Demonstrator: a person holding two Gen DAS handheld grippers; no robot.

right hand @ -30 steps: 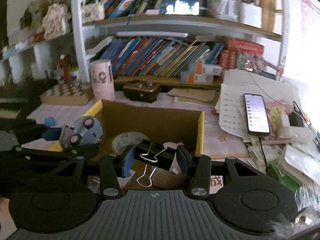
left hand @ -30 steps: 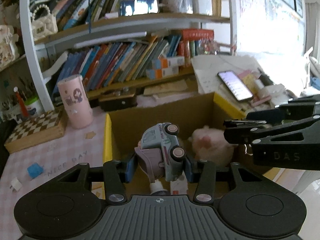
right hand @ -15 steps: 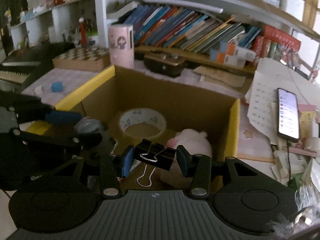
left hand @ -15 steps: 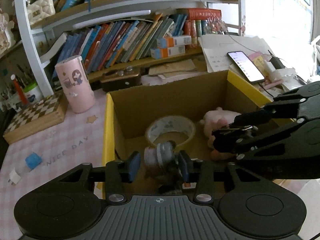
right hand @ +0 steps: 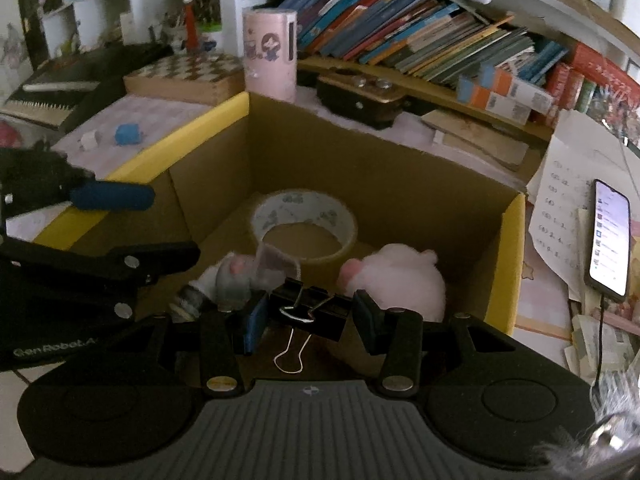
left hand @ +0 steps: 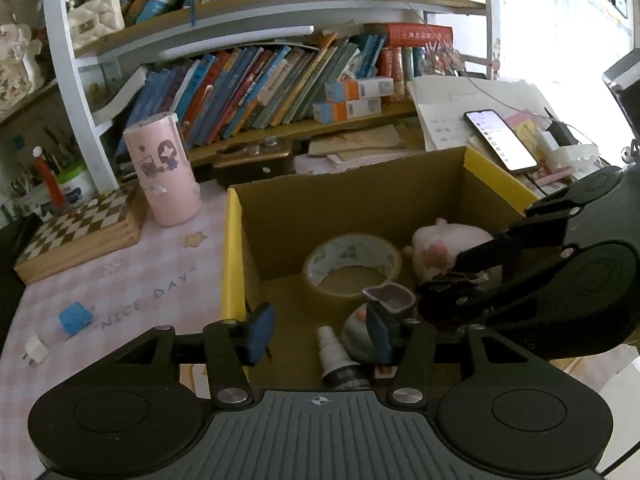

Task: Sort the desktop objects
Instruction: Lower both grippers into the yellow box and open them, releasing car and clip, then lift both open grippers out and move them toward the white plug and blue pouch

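Observation:
A cardboard box with yellow flaps (left hand: 234, 240) (right hand: 404, 184) holds a tape roll (left hand: 352, 258) (right hand: 304, 220), a pink plush (left hand: 444, 242) (right hand: 400, 276), a small bottle (left hand: 334, 354) and the toy car (left hand: 360, 328) (right hand: 240, 276) lying on the box floor. My left gripper (left hand: 318, 330) is open over the box's near left part, the car beside its right finger. My right gripper (right hand: 308, 316) is shut on a black binder clip (right hand: 306, 312) above the box's near side.
On the pink checked desk left of the box lie a blue eraser (left hand: 74, 318) and a white cube (left hand: 36, 350). A pink cylinder (left hand: 162, 168), a checkered wooden box (left hand: 80, 228), bookshelves, papers and a phone (left hand: 498, 144) surround the box.
My left gripper lowered into the box, opened and let go of the toy car, which now lies on the box floor. My right gripper moved over the box with the binder clip.

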